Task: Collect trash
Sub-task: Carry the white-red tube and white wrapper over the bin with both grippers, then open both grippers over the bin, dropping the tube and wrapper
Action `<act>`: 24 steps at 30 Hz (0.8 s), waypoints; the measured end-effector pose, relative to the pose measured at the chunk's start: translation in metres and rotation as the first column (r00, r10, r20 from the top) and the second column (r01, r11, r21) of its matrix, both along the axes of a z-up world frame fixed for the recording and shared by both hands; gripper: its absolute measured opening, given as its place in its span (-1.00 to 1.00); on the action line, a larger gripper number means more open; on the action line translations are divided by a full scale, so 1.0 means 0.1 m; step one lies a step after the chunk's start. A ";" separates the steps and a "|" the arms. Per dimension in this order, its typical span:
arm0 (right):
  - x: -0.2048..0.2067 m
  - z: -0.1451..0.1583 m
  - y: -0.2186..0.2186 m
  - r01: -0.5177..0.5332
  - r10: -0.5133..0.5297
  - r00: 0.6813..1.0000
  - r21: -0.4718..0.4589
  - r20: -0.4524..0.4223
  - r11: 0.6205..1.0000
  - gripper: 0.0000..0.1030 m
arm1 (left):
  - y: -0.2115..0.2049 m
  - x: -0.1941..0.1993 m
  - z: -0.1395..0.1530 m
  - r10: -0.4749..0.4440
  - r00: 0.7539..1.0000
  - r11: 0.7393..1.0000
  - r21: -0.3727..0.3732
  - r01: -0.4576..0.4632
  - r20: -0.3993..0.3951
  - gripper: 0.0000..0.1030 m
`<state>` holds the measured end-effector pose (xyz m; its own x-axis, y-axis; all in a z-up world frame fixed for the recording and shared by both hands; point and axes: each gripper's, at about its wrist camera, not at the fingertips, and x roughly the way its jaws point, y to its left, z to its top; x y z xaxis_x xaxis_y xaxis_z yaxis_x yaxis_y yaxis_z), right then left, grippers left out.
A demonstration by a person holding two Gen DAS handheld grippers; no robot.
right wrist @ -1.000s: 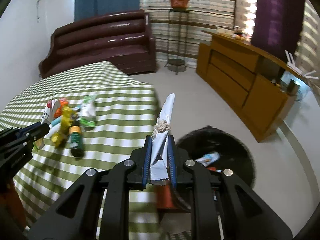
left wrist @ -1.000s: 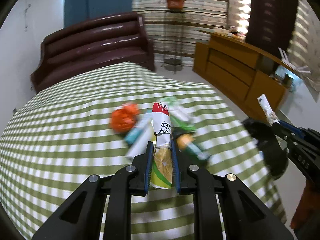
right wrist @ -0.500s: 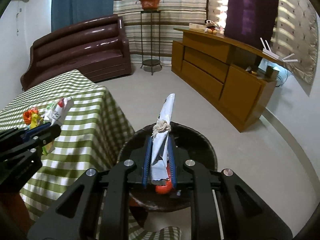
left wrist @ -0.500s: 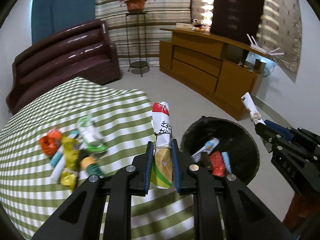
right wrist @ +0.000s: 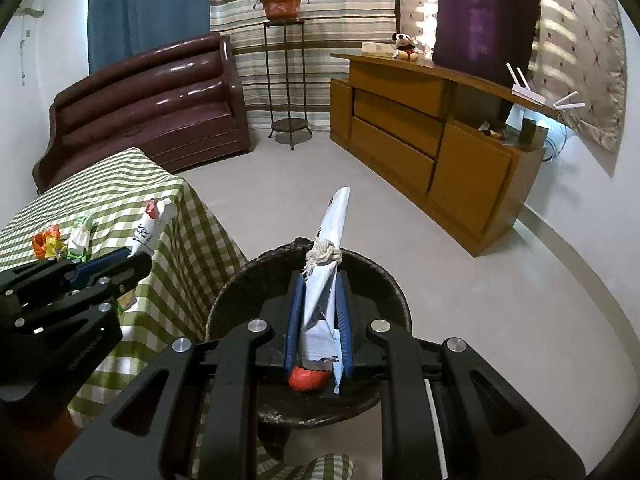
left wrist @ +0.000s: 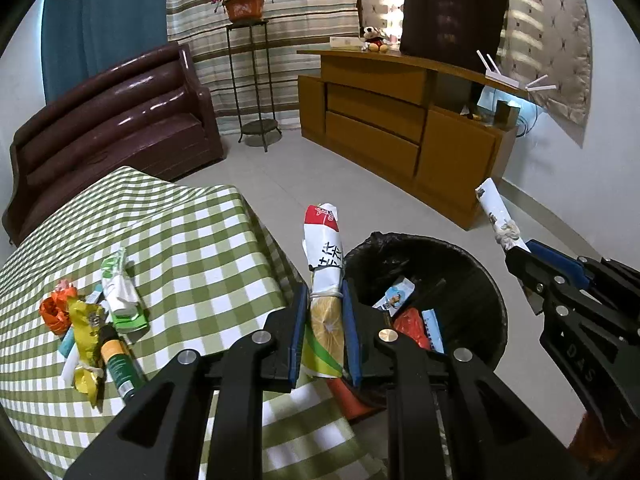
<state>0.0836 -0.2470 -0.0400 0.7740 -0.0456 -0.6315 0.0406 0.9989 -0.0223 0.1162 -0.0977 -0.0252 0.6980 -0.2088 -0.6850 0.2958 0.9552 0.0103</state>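
Two tied wrappers carried to the bin (left wrist: 472,264)

Left gripper (left wrist: 323,332) clenched on a yellow wrapper (left wrist: 325,280); right gripper (right wrist: 318,320) clenched on a white wrapper (right wrist: 326,264); both likely light, crushable, best gripped below the knot

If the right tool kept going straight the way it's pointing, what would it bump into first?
Most likely the black trash bin. The right tool, shut on a pale blue wrapper, points down into its opening, toward the red trash inside. Depth is uncertain.

A home living rm — dark brown leather sofa (left wrist: 116,120) at 10 o'clock, potted plant (left wrist: 244,2) on a stand at 12, wooden sideboard (left wrist: 400,132) w/ a soft toy (left wrist: 374,38) at 2, curtains (left wrist: 260,32) behind — checked tablecloth (left wrist: 192,248) at 8.
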 end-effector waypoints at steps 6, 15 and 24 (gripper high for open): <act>0.03 -0.04 -0.04 0.011 -0.011 1.000 0.009 -0.005 1.000 -0.68 | -0.07 0.05 -0.06 -0.006 1.000 1.000 0.007 0.006 -0.010 -0.63; 0.10 -0.11 -0.13 0.023 -0.023 1.000 0.025 -0.013 0.999 -0.65 | -0.17 0.13 -0.10 -0.011 1.000 1.000 0.015 0.011 -0.011 -0.60; 0.14 -0.13 -0.19 0.041 -0.041 0.999 0.040 -0.010 0.998 -0.43 | -0.18 0.19 -0.12 0.002 1.000 1.000 0.014 -0.002 -0.022 -0.02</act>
